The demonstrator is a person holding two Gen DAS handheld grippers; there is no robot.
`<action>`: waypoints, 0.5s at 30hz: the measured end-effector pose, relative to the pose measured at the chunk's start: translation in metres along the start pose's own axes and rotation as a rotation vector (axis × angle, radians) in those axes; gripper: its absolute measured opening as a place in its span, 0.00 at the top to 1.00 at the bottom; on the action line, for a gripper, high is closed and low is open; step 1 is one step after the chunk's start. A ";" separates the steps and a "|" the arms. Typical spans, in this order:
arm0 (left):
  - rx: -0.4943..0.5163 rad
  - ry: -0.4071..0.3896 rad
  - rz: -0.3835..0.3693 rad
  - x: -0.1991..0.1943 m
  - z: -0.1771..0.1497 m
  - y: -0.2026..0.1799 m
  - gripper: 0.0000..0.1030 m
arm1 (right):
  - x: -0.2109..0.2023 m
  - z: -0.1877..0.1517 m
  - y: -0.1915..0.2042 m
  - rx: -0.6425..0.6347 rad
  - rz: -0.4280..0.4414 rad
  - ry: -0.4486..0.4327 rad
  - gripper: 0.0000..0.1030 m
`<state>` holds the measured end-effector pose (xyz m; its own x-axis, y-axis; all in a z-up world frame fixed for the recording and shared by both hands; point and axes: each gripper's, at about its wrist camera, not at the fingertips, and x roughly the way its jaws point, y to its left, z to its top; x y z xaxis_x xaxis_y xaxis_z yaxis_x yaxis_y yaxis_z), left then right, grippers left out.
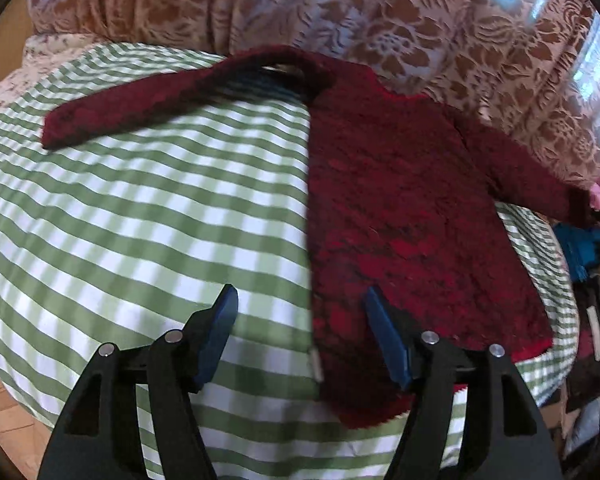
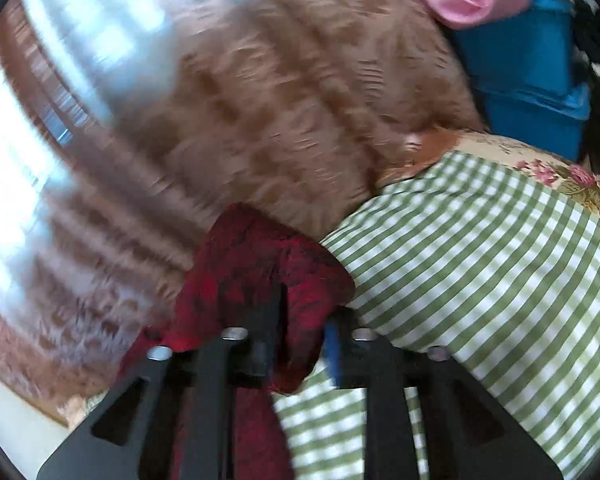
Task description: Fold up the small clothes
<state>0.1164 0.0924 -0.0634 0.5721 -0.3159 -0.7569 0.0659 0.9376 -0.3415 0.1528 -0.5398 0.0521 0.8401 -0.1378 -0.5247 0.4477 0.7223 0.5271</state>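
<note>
Checked cloth (image 1: 140, 208) bare left; curtain (image 1: 340, 20) blocks behind sweater (image 1: 400, 200).

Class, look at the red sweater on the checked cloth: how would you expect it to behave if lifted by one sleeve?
The sweater would probably droop, not hold its shape: the sleeve end bunches limply in the right hand-held gripper. Its fuzzy surface suggests it grips rather than slips. Spread flat on the cloth, it likely drags and stretches when pulled.

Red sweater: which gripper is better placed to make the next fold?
Right. The right gripper is already shut on the red sweater, likely its sleeve. The left gripper hangs open at the hem, jaws holding nothing.
</note>
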 end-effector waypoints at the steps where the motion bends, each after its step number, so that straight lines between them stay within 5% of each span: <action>1: -0.005 0.008 -0.017 0.001 -0.002 0.000 0.33 | 0.002 0.001 -0.011 0.035 -0.036 0.003 0.37; 2: -0.012 0.017 -0.032 0.002 -0.003 -0.001 0.33 | -0.001 -0.003 -0.021 0.075 -0.075 -0.008 0.03; 6: -0.037 0.054 -0.087 0.011 -0.009 -0.004 0.34 | -0.009 -0.041 -0.038 0.058 -0.045 0.058 0.03; 10: -0.013 0.071 -0.126 0.014 -0.013 -0.011 0.36 | -0.007 -0.123 -0.027 -0.064 0.056 0.297 0.04; 15: 0.000 0.090 -0.131 0.025 -0.017 -0.014 0.51 | -0.002 -0.230 0.010 -0.200 0.160 0.542 0.20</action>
<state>0.1160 0.0686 -0.0874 0.4833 -0.4468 -0.7529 0.1345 0.8876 -0.4405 0.0855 -0.3761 -0.0954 0.5929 0.3101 -0.7431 0.2182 0.8265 0.5190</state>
